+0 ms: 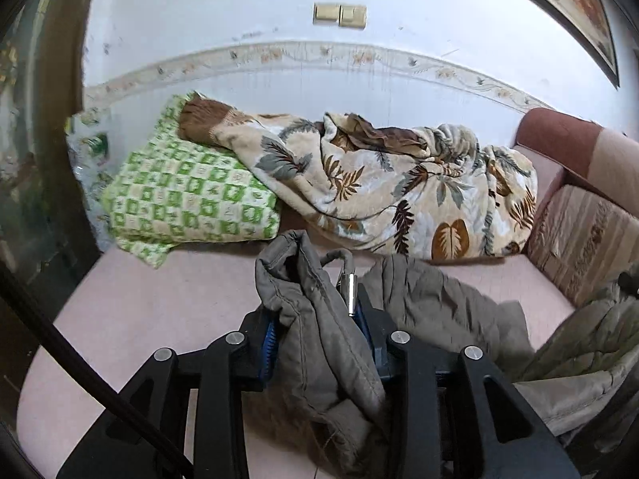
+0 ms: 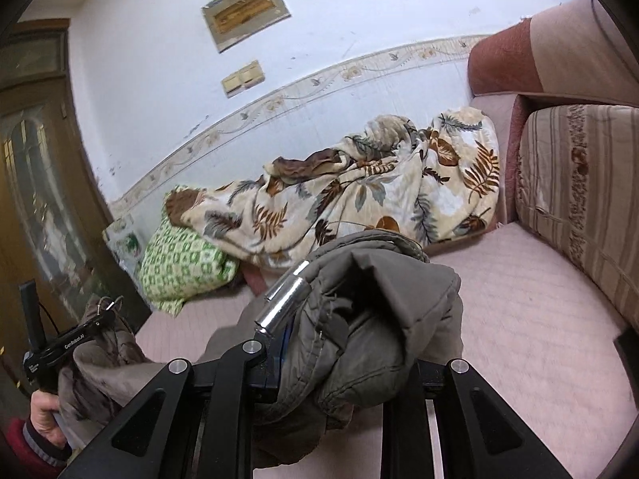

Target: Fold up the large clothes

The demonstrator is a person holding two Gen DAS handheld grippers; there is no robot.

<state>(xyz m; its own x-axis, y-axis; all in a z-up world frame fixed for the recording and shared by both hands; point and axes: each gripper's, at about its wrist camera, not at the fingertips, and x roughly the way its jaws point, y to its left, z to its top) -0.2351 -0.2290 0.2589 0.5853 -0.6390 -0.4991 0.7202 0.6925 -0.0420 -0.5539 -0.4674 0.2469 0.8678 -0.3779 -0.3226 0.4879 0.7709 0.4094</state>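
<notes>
**Jacket held up over the sofa**

A padded, quilted olive jacket (image 1: 319, 319) hangs bunched above the pink sofa (image 1: 139, 311). The left gripper (image 1: 315, 319) and right gripper (image 2: 319, 319) each have jaws clamped on a thick fold, both tilted slightly downward.

My pink sofa seat (image 1: 151, 303) meets a scuffed white wall (image 1: 223, 20) with a floral border strip (image 1: 359, 56), beige twin switches (image 1: 339, 15), a striped back cushion (image 2: 579, 183) and a dark wooden door (image 2: 36, 183).
</notes>
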